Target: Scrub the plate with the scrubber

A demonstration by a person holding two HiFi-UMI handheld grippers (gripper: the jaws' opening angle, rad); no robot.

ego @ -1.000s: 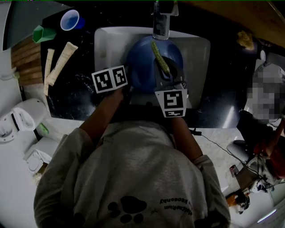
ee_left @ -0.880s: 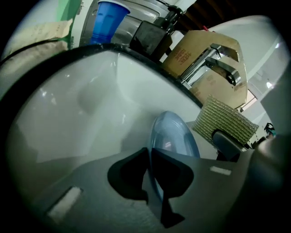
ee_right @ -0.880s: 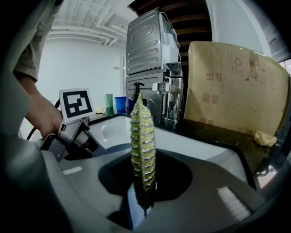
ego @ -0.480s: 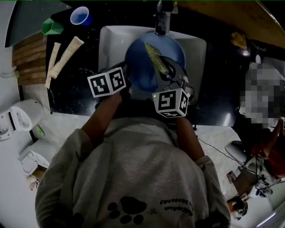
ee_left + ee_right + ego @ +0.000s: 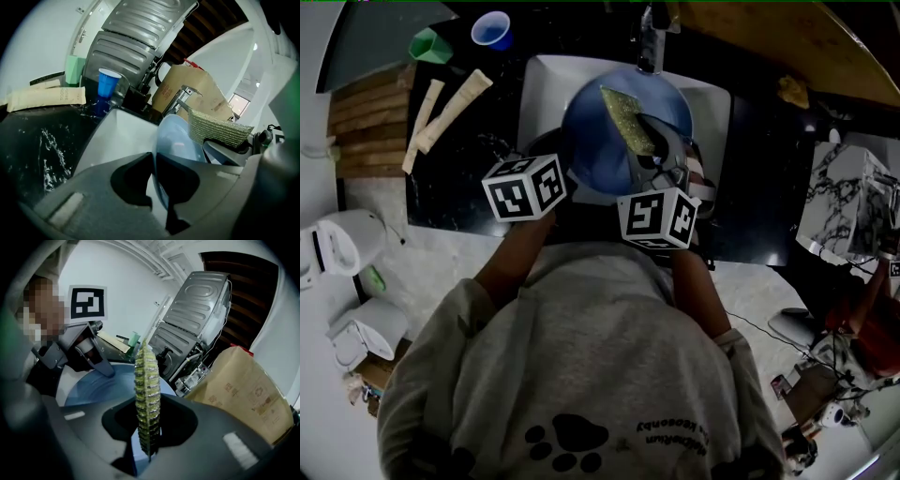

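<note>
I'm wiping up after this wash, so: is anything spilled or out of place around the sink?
Only water: splashes lie on the black counter left of the sink. The plate and scrubber are gripped over the basin; nothing looks damaged.

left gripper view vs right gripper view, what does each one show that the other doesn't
Only the left gripper view: the blue cup, the water splashed on the black counter, and the broad face of the green scrubber. Only the right gripper view: a square-marker cube, and the scrubber seen edge-on. Both: the blue plate, the scrubber, the cardboard box and the grey ribbed appliance.
</note>
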